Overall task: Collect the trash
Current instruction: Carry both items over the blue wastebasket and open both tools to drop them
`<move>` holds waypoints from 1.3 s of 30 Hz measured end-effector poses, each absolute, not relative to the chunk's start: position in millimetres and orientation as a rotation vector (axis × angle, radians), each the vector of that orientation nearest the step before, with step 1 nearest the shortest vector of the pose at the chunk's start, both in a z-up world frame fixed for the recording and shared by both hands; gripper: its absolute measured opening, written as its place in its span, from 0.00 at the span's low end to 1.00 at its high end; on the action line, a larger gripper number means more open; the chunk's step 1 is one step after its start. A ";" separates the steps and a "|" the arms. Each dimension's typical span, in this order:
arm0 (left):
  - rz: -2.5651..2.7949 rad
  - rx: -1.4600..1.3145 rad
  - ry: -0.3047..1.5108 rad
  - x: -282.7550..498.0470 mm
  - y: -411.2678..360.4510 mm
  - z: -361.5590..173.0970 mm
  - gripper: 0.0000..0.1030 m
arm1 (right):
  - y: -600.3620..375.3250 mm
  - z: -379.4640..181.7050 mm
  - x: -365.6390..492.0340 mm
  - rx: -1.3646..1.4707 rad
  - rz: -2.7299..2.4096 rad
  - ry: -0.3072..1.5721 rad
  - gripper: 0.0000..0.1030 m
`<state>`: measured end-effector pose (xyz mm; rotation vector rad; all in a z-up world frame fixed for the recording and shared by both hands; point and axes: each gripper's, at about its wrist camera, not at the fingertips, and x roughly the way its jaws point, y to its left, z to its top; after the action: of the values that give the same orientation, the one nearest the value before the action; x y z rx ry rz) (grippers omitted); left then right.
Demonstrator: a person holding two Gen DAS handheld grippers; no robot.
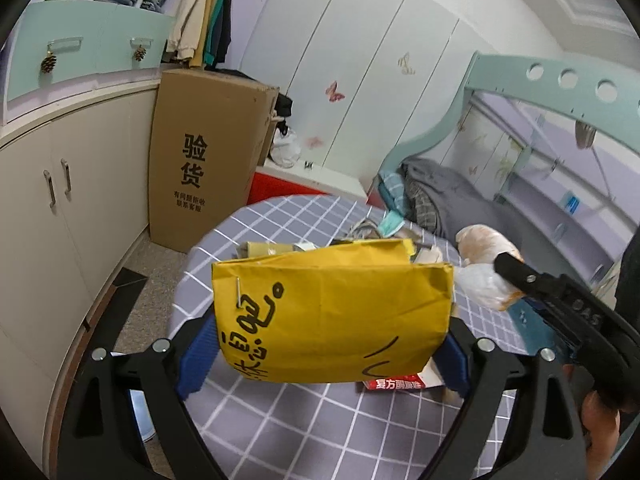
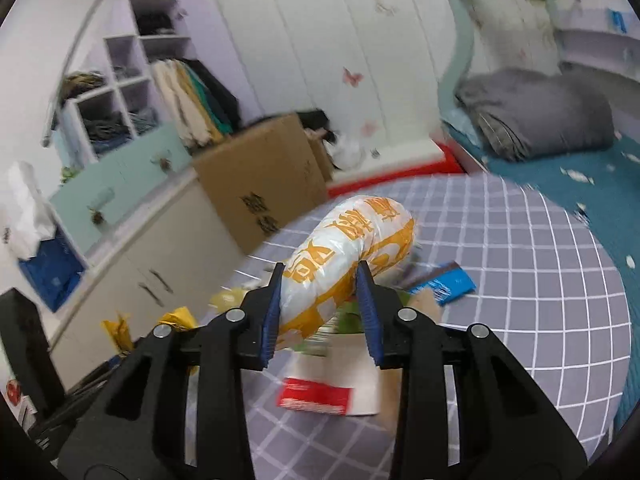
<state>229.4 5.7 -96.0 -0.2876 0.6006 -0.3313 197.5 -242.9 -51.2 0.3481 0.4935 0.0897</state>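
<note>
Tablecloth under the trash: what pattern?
Grey with a white grid on the tablecloth, clearest in the right wrist view.

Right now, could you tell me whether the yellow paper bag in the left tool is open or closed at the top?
Open: the yellow paper bag gapes at its top edge, showing crumpled scraps inside.

The left gripper [image 1: 320, 344] has its blue-padded fingers [image 1: 200, 350] spread wide, each pressed against a side of the yellow paper bag [image 1: 332, 320], which is held up off the table. The right gripper [image 2: 320, 304] is clamped on a white-and-orange plastic bag [image 2: 348, 256] with its pads [image 2: 270, 320] squeezing the bundle's near end. In the left wrist view, the right gripper [image 1: 508, 266] reaches in from the right, with the person's fingers [image 1: 600, 420] visible at its handle.
</note>
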 end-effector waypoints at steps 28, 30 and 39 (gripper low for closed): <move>0.280 -0.362 0.811 214.4 308.5 -228.0 0.86 | 104.4 -189.5 263.7 0.027 0.648 0.870 0.52; 0.305 -0.377 0.847 219.6 320.3 -242.5 0.86 | 120.8 -214.5 276.1 0.026 0.658 0.931 0.75; 0.287 -0.407 0.965 241.0 324.6 -292.7 0.86 | 132.2 -255.8 287.9 0.011 0.564 0.984 0.79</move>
<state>241.0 324.6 -292.7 -0.4070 0.9645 0.2870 287.9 132.2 -255.8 0.0107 0.9845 0.5642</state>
